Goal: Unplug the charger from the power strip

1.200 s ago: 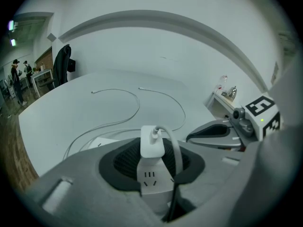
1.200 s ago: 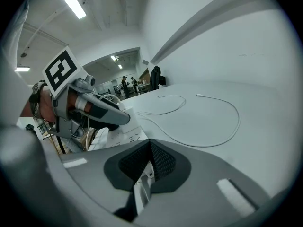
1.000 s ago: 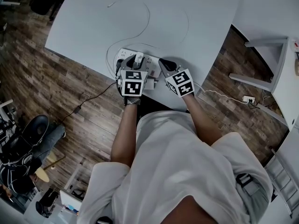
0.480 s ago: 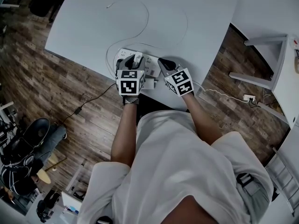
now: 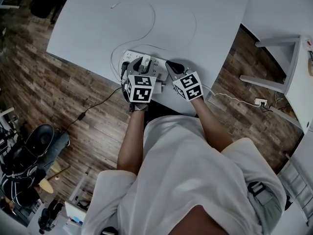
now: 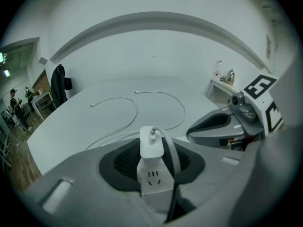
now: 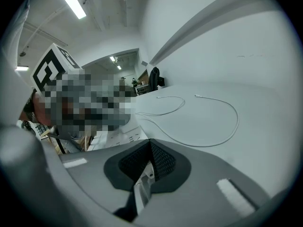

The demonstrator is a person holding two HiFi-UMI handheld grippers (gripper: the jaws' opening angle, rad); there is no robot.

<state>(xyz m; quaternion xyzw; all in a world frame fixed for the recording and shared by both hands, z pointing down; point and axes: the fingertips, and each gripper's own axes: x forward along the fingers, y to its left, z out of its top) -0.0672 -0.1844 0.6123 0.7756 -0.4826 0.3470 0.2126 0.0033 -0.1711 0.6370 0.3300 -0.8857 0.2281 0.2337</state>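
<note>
Left gripper view shows the left claw (image 6: 155, 150) clamped on the charger (image 6: 151, 141), a small white block plugged upright in the white power strip (image 6: 152, 179) near the worktop (image 5: 98, 28) edge, its cable (image 6: 171, 146) looping from the top. Right claw (image 7: 147, 150) pads meet, empty. Head view hides most of the strip behind both claws.

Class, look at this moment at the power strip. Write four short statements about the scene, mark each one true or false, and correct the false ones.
1. The left tongs are closed on a white charger. True.
2. The charger lies loose on the table, far from the power strip. False: it sits plugged into the strip.
3. A thin white cable loops across the table. True.
4. The table stands on carpet. False: the floor is wooden boards.
</note>
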